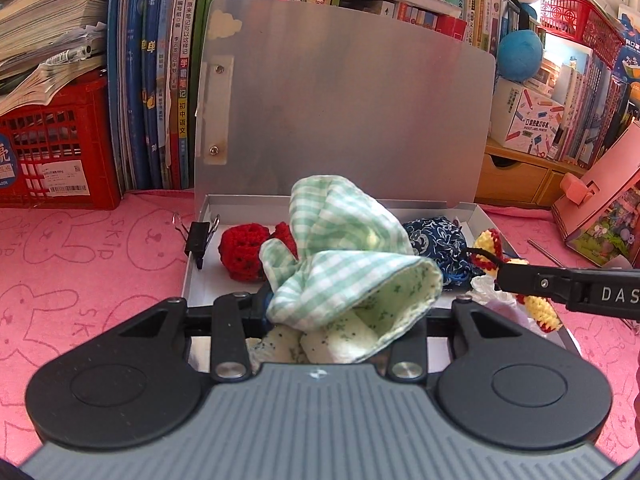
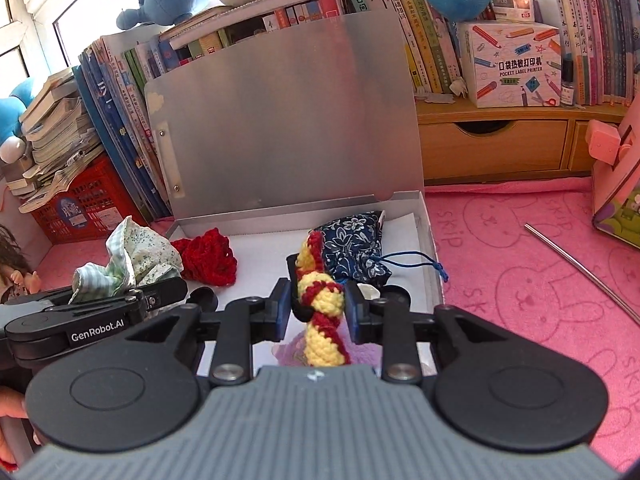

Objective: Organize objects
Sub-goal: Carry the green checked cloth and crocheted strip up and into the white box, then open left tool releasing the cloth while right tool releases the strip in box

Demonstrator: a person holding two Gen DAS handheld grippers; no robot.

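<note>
Both loads hang over the open metal box (image 2: pixel 424 216). The left gripper (image 1: pixel 344 304) clamps a green gingham cloth (image 1: pixel 340 264); the right gripper (image 2: pixel 318 306) pinches a yellow-and-red crochet piece (image 2: pixel 322 300) (blue floral pouch (image 2: pixel 356 248) at 1 o'clock). Next, probably: lower, release inside.

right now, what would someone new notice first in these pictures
Each gripper holds something soft over the open silver box: the left gripper is clamped on a green checked cloth, the right gripper on a yellow and red crocheted piece. Inside the box lie a red crocheted item at the left and a blue floral pouch at the right. All of it sits on a pink bunny-print mat.
</note>
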